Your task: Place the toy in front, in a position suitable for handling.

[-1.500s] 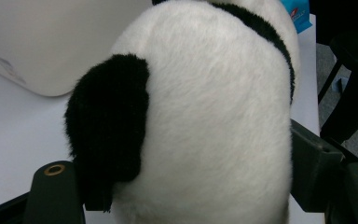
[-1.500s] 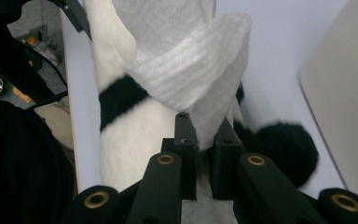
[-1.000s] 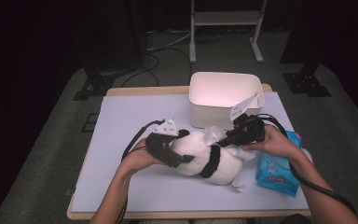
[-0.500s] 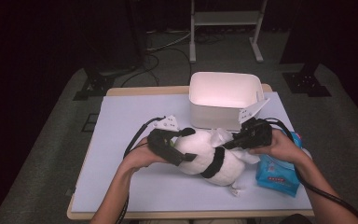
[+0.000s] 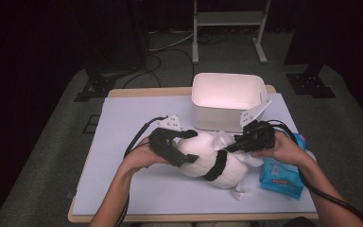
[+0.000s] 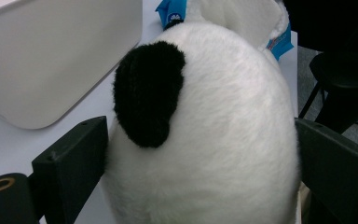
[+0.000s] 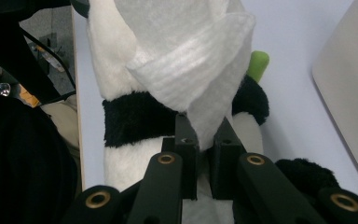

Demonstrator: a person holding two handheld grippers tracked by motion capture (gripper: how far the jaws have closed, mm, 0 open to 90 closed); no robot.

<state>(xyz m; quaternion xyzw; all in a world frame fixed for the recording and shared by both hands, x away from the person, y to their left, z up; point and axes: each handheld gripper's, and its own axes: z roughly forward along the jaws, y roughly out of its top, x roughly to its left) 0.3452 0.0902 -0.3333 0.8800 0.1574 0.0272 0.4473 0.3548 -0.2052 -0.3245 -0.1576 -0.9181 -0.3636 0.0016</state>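
— Where is the toy, and what have you got hold of?

— The plush black-and-white panda toy [image 5: 212, 163] lies on its side on the pale blue table mat [image 5: 123, 123], just in front of the white plastic bin [image 5: 227, 101]. My left gripper [image 5: 182, 146] has its jaws spread wide and pressed against both sides of the round white head, black ear [image 6: 147, 91] between them. My right gripper [image 7: 204, 154] is nearly closed, pinching a fold of the white ribbed wipe [image 7: 191, 60] that drapes over the panda's body.

— How do you expect them to handle?

— I judge the panda light and squashy, so I brace the head rather than a limb. The wipe is limp and thin; I pinch a doubled fold so it does not slip or tear. The blue packet of wipes [image 5: 281, 177] sits beside my right hand
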